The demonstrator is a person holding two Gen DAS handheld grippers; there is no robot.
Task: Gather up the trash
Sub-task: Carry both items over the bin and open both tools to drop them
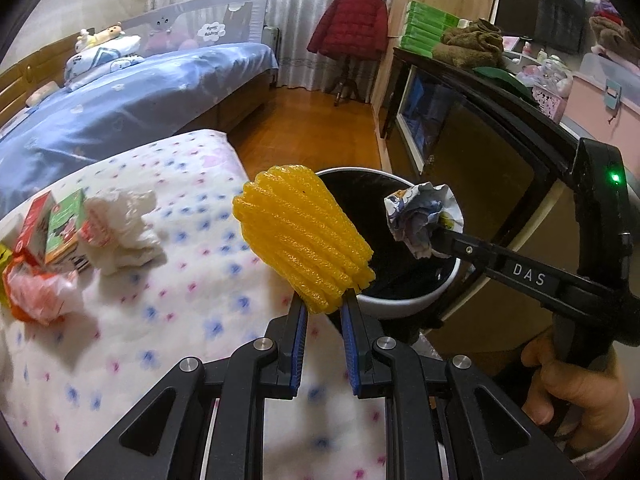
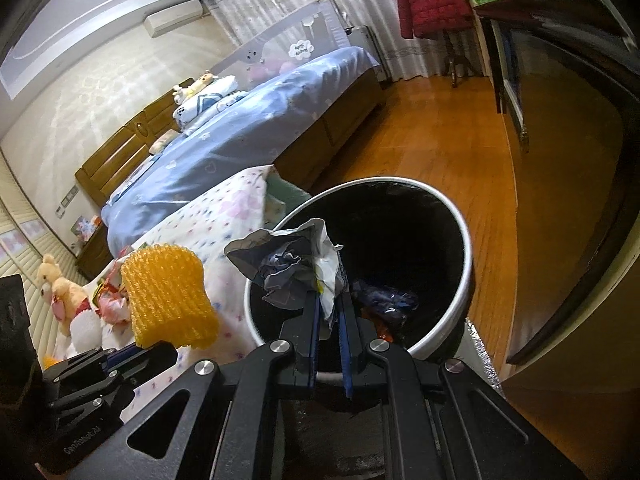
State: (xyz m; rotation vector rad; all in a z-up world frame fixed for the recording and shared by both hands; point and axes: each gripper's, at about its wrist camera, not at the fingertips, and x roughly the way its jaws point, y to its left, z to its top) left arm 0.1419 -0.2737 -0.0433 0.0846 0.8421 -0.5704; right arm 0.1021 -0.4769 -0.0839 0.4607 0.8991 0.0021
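The left tool (image 1: 323, 308) is clamped on the lower edge of a yellow foam net sleeve (image 1: 298, 236), the sort that cushions fruit. Only that edge is pinched, so the light sleeve stands up and forward of the pads, clear of the floral bedding (image 1: 120, 352). The right tool (image 2: 329, 312) is clenched on a crumpled wrapper (image 2: 292, 264), printed white and blue, gripped by a fold so that the bulk of it hangs free ahead of the tips.

Both pieces are carried out over the bed's edge towards the white bin (image 2: 460, 304), which stands on the wooden floor just beside the bed. The wrapper sits over the bin's open mouth, well placed to fall straight in when let go. The sleeve is near the rim on the bed side, though from these angles I cannot be sure it is fully above the opening. Some rubbish already lies at the bottom of the bin, too dark to make out properly.

More trash waits further back on the bedding: a crumpled white tissue (image 1: 124, 232), a red and green carton (image 1: 52, 228) and an orange and white plastic bag (image 1: 36, 292), so the collecting looks only partly done.
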